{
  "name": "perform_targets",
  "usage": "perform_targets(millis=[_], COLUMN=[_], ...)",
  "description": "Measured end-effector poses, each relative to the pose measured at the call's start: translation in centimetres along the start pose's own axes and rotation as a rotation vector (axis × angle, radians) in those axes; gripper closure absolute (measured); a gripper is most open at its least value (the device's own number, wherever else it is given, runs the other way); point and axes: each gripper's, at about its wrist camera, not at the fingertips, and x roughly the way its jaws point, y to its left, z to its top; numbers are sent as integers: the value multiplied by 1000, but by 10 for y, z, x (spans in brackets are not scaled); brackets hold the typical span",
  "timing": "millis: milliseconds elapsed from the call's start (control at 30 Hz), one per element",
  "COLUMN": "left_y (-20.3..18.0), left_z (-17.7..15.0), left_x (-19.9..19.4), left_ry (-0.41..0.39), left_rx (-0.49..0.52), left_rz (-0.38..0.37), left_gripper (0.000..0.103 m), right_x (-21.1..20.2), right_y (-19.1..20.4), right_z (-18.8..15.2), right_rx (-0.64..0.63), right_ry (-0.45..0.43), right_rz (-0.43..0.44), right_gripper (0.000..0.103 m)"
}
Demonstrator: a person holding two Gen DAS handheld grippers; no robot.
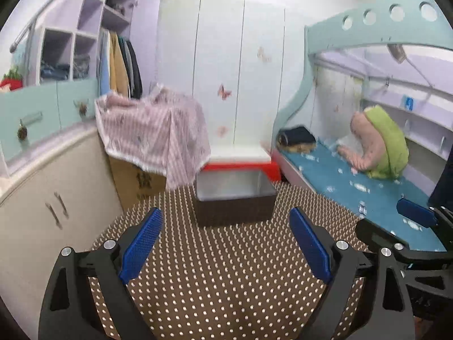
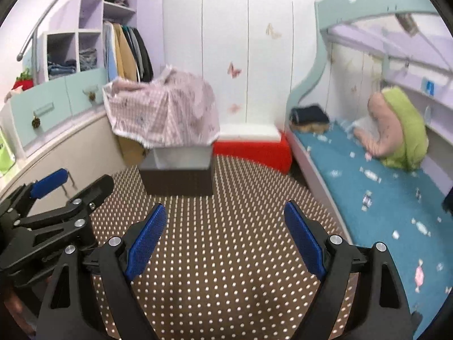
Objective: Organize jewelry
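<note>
setting: a home bedroom, likely a child's. evidence: bunk bed (image 1: pixel 365 187) with a teal candy-print mattress and aqua frame along the right wall; white wardrobe doors (image 1: pixel 220 65) with butterfly stickers at the back; open lilac shelving (image 1: pixel 85 28) holding folded clothes, with hanging clothes (image 1: pixel 121 65) beside it; a plush toy (image 1: pixel 376 141) on the mattress.
</note>
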Motion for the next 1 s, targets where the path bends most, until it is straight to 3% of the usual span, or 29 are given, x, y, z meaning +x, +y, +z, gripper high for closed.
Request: perform_targets(millis=[200,1000], left_y=[2,2], left_z=[12,10], left_x=[-26,-26], left_ry=[-130,-114], left_rx=[-4,-3], left_rz=[42,23], left_gripper=[9,9], right_x=[-24,-24], right_y=[5,5], right_z=[11,14], right_rx=[-14,-14], right_ry=[-74,-70], right_rz=[3,9], right_gripper=[16,16])
